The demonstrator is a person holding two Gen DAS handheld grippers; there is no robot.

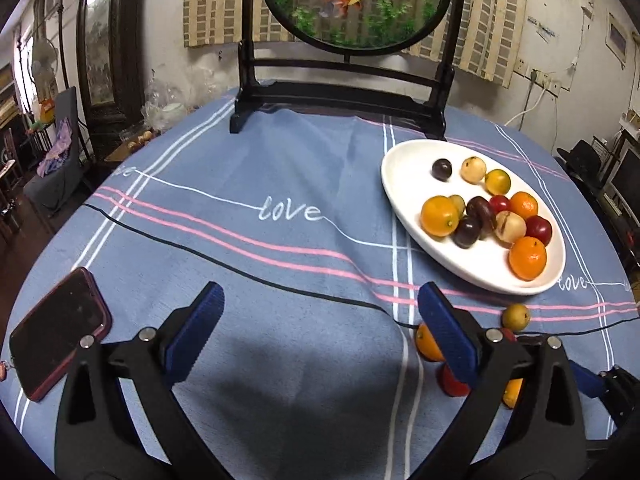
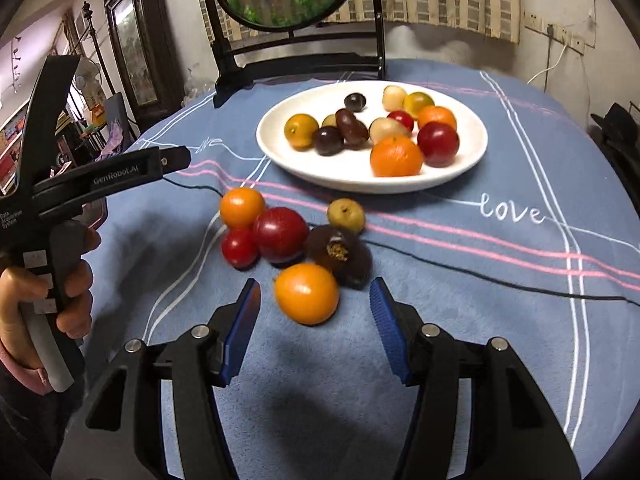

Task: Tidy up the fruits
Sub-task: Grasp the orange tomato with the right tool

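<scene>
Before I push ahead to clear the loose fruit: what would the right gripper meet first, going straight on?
Probably the orange fruit just beyond the open right gripper, though depth is unclear.

Tablecloth [image 1: 280,152]: blue, pink and white stripes
Plate [image 2: 280,152]: white
Phone [image 1: 56,332]: black, red-edged
Pads [image 2: 244,328]: blue

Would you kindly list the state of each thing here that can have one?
Left gripper: open, empty.
Right gripper: open, orange fruit just ahead, untouched.
White plate: partly filled with fruit.
Loose fruits: on the cloth, off the plate.
Dark fruit: split open.
Phone: screen dark.
</scene>
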